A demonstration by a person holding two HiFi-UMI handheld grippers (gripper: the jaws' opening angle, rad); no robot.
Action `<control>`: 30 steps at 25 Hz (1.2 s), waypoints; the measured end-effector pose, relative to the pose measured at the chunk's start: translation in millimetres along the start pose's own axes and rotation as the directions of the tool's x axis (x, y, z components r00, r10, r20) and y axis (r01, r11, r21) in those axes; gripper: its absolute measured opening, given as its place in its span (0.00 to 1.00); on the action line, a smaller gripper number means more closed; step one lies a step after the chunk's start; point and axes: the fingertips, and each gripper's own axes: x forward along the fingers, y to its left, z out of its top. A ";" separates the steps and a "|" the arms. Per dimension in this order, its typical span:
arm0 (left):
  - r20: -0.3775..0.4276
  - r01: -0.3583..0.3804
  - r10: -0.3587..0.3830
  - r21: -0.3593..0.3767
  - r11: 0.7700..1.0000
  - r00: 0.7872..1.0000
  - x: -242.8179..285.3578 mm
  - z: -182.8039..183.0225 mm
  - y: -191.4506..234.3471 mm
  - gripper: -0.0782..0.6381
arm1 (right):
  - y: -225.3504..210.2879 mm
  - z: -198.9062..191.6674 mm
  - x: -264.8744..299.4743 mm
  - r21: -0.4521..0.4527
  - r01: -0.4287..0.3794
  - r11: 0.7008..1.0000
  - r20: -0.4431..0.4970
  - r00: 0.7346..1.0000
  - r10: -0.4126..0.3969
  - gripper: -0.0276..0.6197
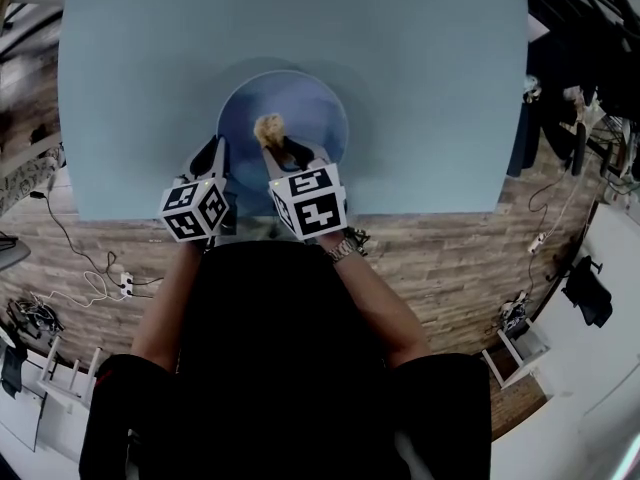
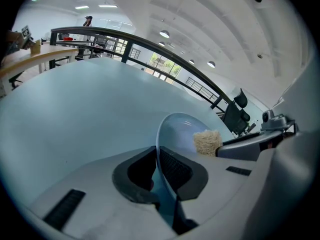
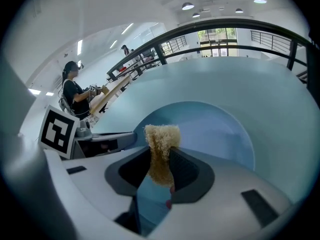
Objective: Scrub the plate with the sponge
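- Nearest: a person in a black top (image 1: 270,348) leans over the near edge of the table (image 1: 420,48), both forearms stretched forward, a watch (image 1: 345,250) on the right wrist.
- Two marker cubes sit side by side just over that near edge, the left cube (image 1: 195,210) and the right cube (image 1: 310,201), almost touching.
- Left gripper (image 2: 158,165): fingers closed onto the rim of the plate (image 2: 182,129). The rim runs edge-on between the two dark pads. The grip is on the plate's near-left side.
- Right gripper (image 3: 161,168): fingers pinched tight on the sponge (image 3: 161,144), a tan, fibrous wad. Its frayed top stands up past the fingertips, and its lower part is squeezed thin between the pads.
- The sponge (image 1: 268,128) hangs over the plate's inner face, towards its near half. Whether it actually touches the surface I cannot tell.
- The plate (image 1: 305,103) is round and pale blue, close to the table's near edge and about midway along it.
- The pale blue table top stretches away bare towards its far edge.
- Around the table: a wooden plank floor (image 1: 450,258) with loose cables (image 1: 80,288) off the near-left corner.
- Farthest: a dark railing (image 3: 225,26), and a seated person (image 3: 74,96) at a long bench.
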 end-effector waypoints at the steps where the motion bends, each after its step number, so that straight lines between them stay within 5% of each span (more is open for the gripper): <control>1: 0.000 0.001 -0.001 0.001 1.000 1.000 -0.3 0.1 0.1 0.12 | 6.7 -1.4 3.2 0.001 -0.017 1.000 -0.011 1.000 0.017 0.22; 10: 0.004 -0.001 0.001 -0.001 1.000 1.000 0.1 1.4 0.5 0.12 | 45.0 -3.1 24.3 0.016 -0.103 0.995 -0.061 0.993 0.104 0.22; 30: 0.001 0.006 -0.006 0.007 1.000 1.000 0.3 1.6 0.1 0.12 | 43.5 -2.4 40.1 0.161 -0.116 0.980 -0.098 0.986 0.132 0.22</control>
